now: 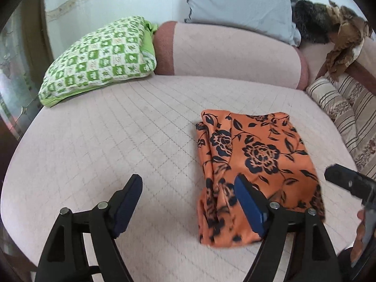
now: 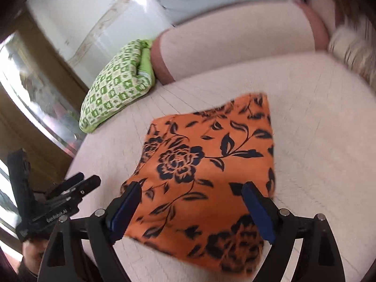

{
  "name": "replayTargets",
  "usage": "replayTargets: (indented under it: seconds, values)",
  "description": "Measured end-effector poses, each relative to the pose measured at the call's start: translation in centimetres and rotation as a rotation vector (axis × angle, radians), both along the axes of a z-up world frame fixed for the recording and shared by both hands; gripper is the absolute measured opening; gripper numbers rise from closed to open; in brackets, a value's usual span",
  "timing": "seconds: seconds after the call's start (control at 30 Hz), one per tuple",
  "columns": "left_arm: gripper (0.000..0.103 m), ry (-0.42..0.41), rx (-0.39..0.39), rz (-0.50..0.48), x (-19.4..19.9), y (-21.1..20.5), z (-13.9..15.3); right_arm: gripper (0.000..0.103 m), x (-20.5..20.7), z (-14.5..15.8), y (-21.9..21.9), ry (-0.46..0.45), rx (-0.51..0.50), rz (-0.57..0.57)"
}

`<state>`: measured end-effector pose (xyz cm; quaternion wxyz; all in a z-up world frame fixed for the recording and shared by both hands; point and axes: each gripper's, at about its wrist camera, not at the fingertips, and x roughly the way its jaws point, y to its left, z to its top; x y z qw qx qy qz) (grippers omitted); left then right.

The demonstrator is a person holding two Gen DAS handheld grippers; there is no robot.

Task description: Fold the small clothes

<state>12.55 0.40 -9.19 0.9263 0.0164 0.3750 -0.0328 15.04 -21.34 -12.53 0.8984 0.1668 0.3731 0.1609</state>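
- The orange flowered cloth [image 2: 206, 171] lies flat on the pale quilted bed [image 1: 117, 129], already doubled into a rough rectangle, with a bunched, creased edge on its left side in the left wrist view.
- The right tongs [image 2: 191, 201] hang directly over the near half of the cloth, jaws spread wide, nothing pinched; the cloth shows between the blue pads [image 2: 257, 211] but the pads do not press it.
- The left tongs [image 1: 188, 195] are likewise released and empty. They sit off to the left of the cloth: only their right pad overlaps the bunched edge, while the left pad is over bare bed.
- The cloth's long axis runs away from both tongs, toward the pink bolster [image 1: 235, 54] (the fisheye bends this somewhat).
- So the right hand is the nearer; I judge that a further fold would start at the near edge and go away along that axis.
- The green checked pillow [image 1: 98, 58] lies well apart.
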Motion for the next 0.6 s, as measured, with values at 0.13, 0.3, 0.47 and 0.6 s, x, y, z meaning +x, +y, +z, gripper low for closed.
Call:
replayTargets:
  seconds: [0.13, 0.3, 0.47, 0.6]
  values:
    - [0.087, -0.026, -0.008, 0.009, -3.0, 0.0, 0.8, 0.089, -5.4, 1.0, 1.0, -0.041, -0.118, -0.031]
    - [0.093, -0.049, 0.011, 0.03, -7.1, -0.3, 0.0, 0.089, -11.4, -1.8, 1.0, 0.0, -0.216, -0.118]
    - [0.093, -0.086, 0.051, 0.06, -11.2, -1.6, -0.1, 0.089, -15.2, -3.6, 1.0, 0.012, -0.277, -0.185]
    - [0.094, -0.11, 0.013, 0.01, -13.2, -2.6, 0.9, 0.09, -15.7, -1.8, 1.4, -0.043, -0.371, -0.215]
